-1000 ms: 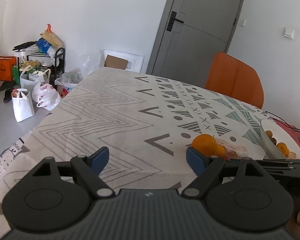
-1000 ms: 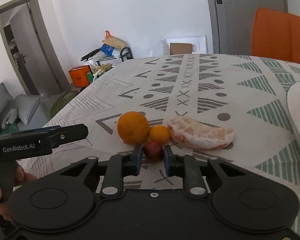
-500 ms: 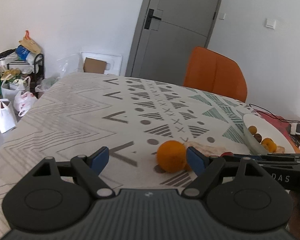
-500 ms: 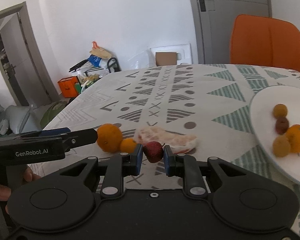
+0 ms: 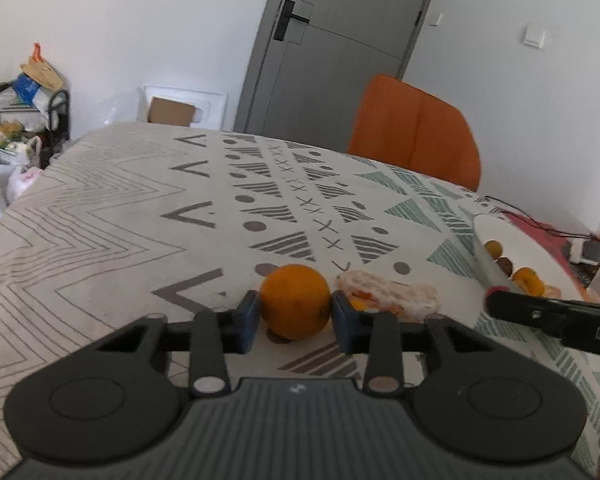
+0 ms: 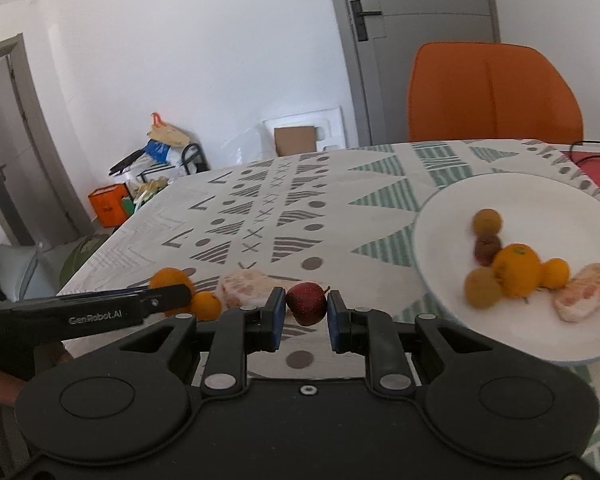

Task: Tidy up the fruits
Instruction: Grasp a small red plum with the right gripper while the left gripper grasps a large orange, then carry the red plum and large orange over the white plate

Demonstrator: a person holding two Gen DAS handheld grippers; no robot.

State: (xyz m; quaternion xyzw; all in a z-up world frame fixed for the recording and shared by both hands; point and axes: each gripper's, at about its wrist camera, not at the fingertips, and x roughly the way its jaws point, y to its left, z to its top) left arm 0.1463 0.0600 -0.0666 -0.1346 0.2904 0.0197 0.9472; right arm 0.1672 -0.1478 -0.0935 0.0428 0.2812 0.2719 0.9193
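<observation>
Orange (image 5: pixel 294 300) sits between the just-closed left fingers (image 5: pixel 247 322), pads touching; right fingers (image 6: pixel 278 316) grip a red fruit (image 6: pixel 306 303)

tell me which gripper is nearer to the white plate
Right. The right gripper, shut on a small red fruit, sits just beside the white plate; the left gripper, closing around the large orange, is farther away.

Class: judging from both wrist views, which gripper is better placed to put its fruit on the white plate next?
Probably the right gripper: it holds the red fruit off the cloth, beside the plate. The left gripper has just closed around the orange, farther away.
</observation>
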